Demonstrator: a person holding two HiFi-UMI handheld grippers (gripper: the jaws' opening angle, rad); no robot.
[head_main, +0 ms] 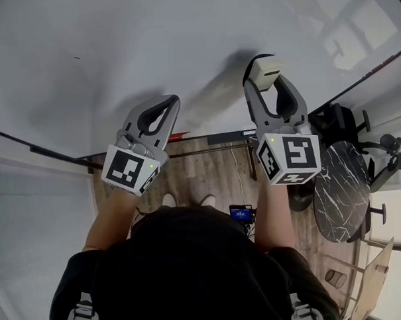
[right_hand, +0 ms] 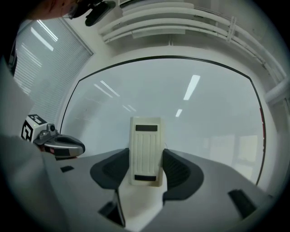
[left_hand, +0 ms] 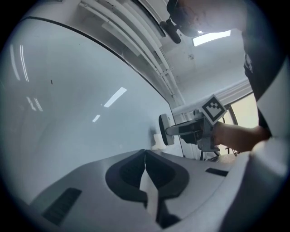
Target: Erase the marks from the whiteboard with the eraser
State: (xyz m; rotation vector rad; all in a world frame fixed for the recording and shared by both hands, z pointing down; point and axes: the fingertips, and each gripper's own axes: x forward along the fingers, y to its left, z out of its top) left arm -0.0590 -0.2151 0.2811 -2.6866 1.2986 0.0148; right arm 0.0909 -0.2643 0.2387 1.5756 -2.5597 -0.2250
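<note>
Between the jaws of your R claw (right_hand: 146, 168), the eraser (right_hand: 145, 145) sits pinched tight, up by the whiteboard (right_hand: 208, 113). Your L claw (left_hand: 145, 155) is closed, w/ nothing in it. One tiny mark (head_main: 76, 57) sits far left. Tilt the eraser & it may slip out or miss it.

One whiteboard (head_main: 159, 41), one eraser (head_main: 265, 69), two grippers (left gripper (head_main: 171, 103), right gripper (head_main: 271, 78)), one marble table (head_main: 342, 189).

Eraser (head_main: 265, 69) against whiteboard (head_main: 126, 40), right of left hand-held gripper (head_main: 168, 103).
</note>
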